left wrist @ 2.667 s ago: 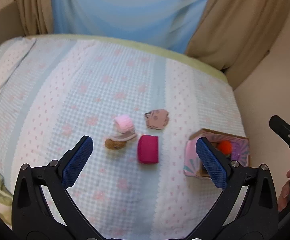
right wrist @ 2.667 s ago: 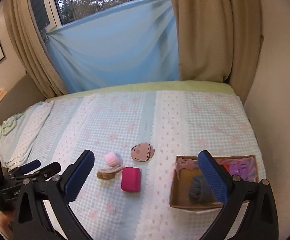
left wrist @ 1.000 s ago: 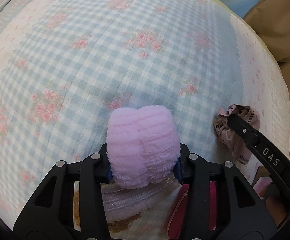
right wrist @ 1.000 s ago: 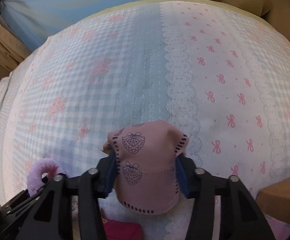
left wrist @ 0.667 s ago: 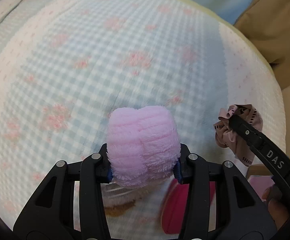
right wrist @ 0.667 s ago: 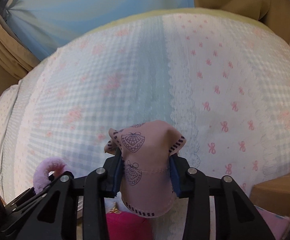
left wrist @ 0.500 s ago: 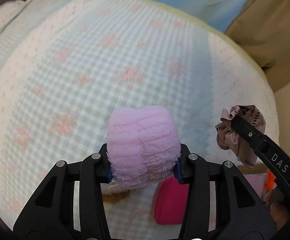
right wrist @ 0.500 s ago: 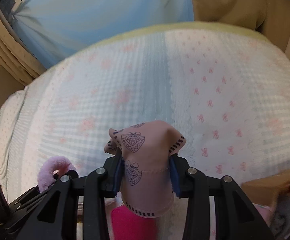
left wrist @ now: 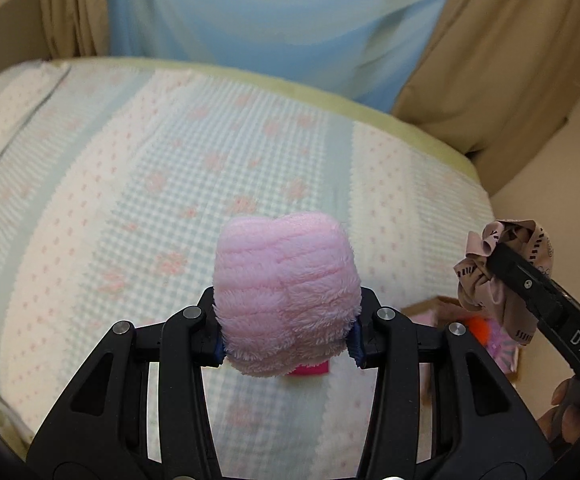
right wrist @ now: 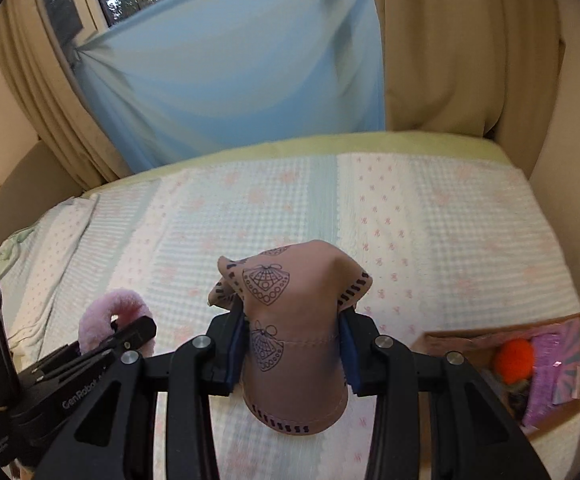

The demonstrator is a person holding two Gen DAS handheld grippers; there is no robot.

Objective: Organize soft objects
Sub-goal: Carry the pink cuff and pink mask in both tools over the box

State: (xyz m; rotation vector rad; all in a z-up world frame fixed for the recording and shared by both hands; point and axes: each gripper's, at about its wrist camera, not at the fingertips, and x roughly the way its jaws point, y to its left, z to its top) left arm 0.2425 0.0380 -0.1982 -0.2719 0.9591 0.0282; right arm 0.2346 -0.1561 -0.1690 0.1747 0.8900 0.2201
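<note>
Both grippers have risen since 0.5 s ago, so more of the bed [left wrist: 138,200] shows below me. Left gripper [left wrist: 286,336] is clamped on the pink fluffy roll [left wrist: 286,296], held off the bed. Right gripper [right wrist: 293,356] is pinched on the printed cloth [right wrist: 293,336], also aloft. I see the box [right wrist: 545,420] near right, with an orange ball [right wrist: 514,360] inside

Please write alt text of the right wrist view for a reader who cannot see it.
The right claw is shut on a brown printed cloth above a pastel bedspread. A cardboard box holding an orange ball sits at right; the left claw holds a pink fluffy roll.
</note>
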